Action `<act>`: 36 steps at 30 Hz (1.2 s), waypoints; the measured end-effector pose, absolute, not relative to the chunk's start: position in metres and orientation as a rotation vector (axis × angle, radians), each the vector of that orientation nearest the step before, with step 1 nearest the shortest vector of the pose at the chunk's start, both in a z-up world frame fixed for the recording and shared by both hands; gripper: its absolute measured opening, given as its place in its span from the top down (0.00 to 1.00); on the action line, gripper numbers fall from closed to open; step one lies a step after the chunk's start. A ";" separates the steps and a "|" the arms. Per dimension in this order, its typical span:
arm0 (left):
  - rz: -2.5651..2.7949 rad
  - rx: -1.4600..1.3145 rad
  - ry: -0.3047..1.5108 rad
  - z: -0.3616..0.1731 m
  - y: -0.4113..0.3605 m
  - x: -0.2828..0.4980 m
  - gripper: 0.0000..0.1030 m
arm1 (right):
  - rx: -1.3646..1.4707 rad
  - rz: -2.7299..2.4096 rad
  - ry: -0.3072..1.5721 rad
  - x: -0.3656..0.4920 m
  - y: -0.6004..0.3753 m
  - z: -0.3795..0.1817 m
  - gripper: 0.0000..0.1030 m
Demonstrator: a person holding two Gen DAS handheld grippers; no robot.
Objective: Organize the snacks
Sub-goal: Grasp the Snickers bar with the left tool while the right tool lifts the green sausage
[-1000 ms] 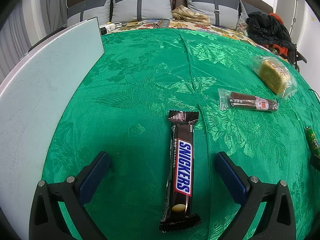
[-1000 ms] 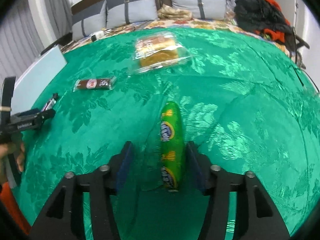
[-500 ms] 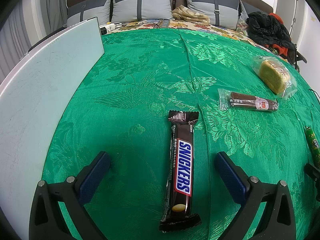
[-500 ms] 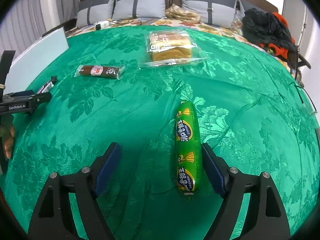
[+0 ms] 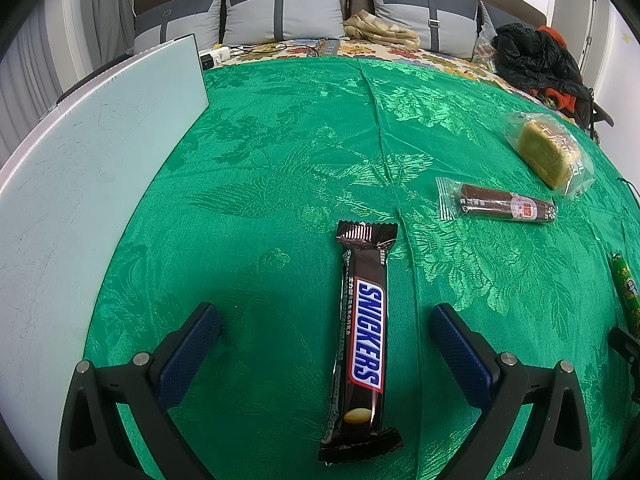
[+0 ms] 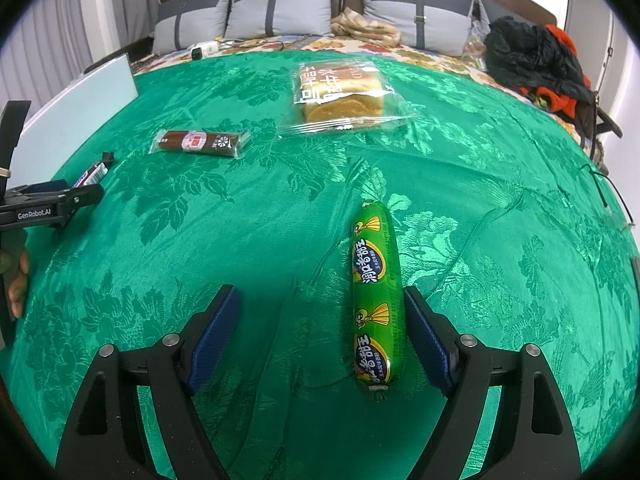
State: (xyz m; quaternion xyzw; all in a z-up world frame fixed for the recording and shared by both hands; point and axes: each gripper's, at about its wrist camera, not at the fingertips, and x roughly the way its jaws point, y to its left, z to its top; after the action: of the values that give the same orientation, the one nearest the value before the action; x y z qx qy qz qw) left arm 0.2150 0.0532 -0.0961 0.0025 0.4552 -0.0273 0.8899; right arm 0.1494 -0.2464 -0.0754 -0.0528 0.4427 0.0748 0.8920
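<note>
A Snickers bar [image 5: 362,336] lies flat on the green cloth [image 5: 280,160], lengthwise between the fingers of my open left gripper [image 5: 324,316], touching neither. A green sausage [image 6: 376,296] lies on the cloth between the fingers of my open right gripper [image 6: 322,300], close to the right finger [image 6: 426,336]. A brown bar in clear wrap [image 6: 198,142] and a bagged bread [image 6: 340,94] lie further back. In the left wrist view the brown bar [image 5: 504,204], the bread [image 5: 548,152] and the sausage [image 5: 628,292] lie to the right.
A pale blue board [image 5: 80,152] covers the table's left side. The left gripper [image 6: 48,204] shows at the left edge of the right wrist view. Behind the table stand a bed with grey pillows [image 5: 280,12] and dark clothes [image 5: 536,60].
My right gripper has opened wide and let go of the green sausage, which now lies nearer the right finger. The left gripper and the Snickers bar have not moved.
</note>
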 end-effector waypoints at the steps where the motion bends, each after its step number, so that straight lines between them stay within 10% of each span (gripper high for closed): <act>1: -0.057 0.005 0.945 -0.096 0.053 0.215 0.00 | -0.110 0.155 0.919 0.149 -0.246 -0.075 0.19; 26: -0.105 0.045 1.135 -0.092 0.055 0.231 0.03 | -0.105 0.229 0.989 0.154 -0.251 -0.072 0.19; 30: -0.145 0.075 1.132 -0.085 0.049 0.232 0.37 | 0.041 0.263 1.130 0.168 -0.271 -0.063 0.21; 33: -0.210 0.135 1.127 -0.079 0.031 0.225 0.83 | 0.035 0.258 1.221 0.175 -0.273 -0.059 0.52; 36: -0.251 0.134 1.127 -0.077 0.024 0.212 0.84 | -0.040 0.243 1.269 0.177 -0.266 -0.062 0.75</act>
State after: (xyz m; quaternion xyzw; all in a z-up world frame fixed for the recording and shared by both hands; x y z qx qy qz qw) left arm 0.2124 0.0240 -0.0774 0.0634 0.5325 -0.1183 0.8357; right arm 0.1772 -0.2663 -0.0618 -0.0186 0.5911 0.1132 0.7984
